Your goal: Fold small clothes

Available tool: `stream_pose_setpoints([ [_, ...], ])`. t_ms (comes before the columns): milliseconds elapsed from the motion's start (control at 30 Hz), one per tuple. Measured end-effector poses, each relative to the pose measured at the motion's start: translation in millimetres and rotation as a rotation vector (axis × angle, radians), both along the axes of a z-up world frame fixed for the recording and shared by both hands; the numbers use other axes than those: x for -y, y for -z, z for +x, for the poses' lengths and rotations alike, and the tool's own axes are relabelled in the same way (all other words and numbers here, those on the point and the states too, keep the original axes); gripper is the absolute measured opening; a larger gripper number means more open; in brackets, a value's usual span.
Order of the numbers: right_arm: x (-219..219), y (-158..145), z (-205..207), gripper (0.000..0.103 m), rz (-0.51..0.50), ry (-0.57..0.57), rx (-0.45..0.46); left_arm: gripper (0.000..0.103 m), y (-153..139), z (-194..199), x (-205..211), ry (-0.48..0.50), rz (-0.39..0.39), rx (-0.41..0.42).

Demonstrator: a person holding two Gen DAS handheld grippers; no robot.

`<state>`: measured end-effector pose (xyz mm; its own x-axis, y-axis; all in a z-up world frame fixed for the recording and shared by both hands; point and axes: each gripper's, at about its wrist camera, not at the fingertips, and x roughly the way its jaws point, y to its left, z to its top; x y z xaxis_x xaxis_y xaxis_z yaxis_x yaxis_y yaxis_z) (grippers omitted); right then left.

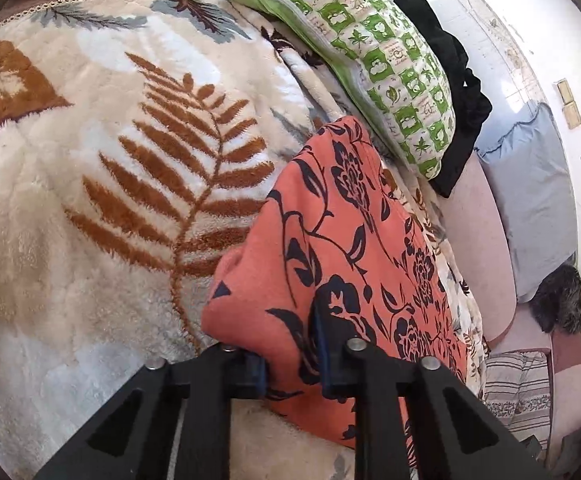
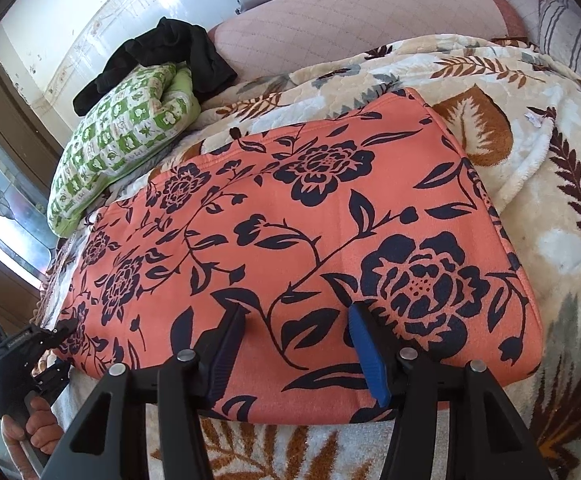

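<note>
Spreading beneath both grippers, the fleece blanket (image 2: 562,184) is the largest thing here: deep cream pile with rust and brown fern leaves, soft and uneven, so anything laid on it sags a little with the bedding. On it, directly ahead of the right gripper (image 2: 294,348), lies the coral garment (image 2: 310,216), a flat rectangle printed with dark navy roses and vines; its far edge and the corner ahead and to the right look like rounded folds, which suggests it is already doubled over at least once. It reads as a light, limp knit with a faintly brushed face, neither slippery nor fragile, likely to drape and drag on the pile if pulled by one point. The right gripper rests at the near edge with its jaws spread apart over the cloth, holding nothing. The left gripper (image 1: 290,354) sits at the garment's end, off to the right gripper's left, and a bunched ridge of coral fabric runs between its fingers; whether they actually pinch it I cannot tell. The best hold is probably the two near corners, taking all layers together so the fold carries evenly. Beyond the garment, ahead and left of the right gripper, a green-checked quilted pillow (image 2: 130,140) lies puffy and rumpled, with a crumpled black cloth (image 2: 178,48) behind it against a pink quilted cushion (image 2: 350,20).
</note>
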<state>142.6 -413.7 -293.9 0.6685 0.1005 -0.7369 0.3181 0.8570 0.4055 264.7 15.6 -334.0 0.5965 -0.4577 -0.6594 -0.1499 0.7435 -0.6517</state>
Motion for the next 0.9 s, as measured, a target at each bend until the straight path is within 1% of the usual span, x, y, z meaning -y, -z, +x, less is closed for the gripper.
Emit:
stream_pose_setpoints([
  [67,5.8,-0.2,-2.1,0.038,0.015,0.018,-0.001,0.013,-6.9,-2.0,4.3,0.012,0.045,0.028],
  [100,11.4,-0.7,-4.0,0.035,0.038,0.030,0.007,0.013,-11.3,-3.1,7.9,0.020,0.074,0.043],
  [167,25.4,-3.0,-9.2,0.034,0.101,0.065,0.035,0.012,-23.6,-7.7,15.8,0.042,0.142,0.082],
  [233,39.9,-8.3,-16.6,0.034,0.115,0.117,0.061,0.012,-38.9,-13.1,23.6,0.059,0.178,0.129],
  [333,66.6,-15.2,-28.2,0.034,0.140,0.197,0.094,0.011,-64.9,-14.7,43.0,0.103,0.223,0.176],
  [500,112.1,-15.8,-46.8,0.034,0.241,0.319,0.121,0.010,-111.3,-21.8,103.4,0.236,0.330,0.267],
  [633,135.5,-19.2,-58.2,0.034,0.297,0.358,0.164,0.010,-133.6,-32.1,162.3,0.349,0.390,0.323],
  [700,142.8,-21.4,-62.5,0.034,0.317,0.362,0.189,0.010,-138.5,-39.8,193.5,0.408,0.408,0.346],
  [767,151.0,-23.2,-66.6,0.034,0.333,0.369,0.210,0.010,-137.6,-48.3,227.6,0.481,0.419,0.358],
  [833,159.1,-23.7,-69.9,0.034,0.352,0.378,0.228,0.010,-129.0,-58.1,263.9,0.561,0.433,0.347],
  [900,166.0,-23.1,-72.3,0.034,0.380,0.377,0.251,0.011,-110.9,-68.1,298.7,0.650,0.458,0.323],
])
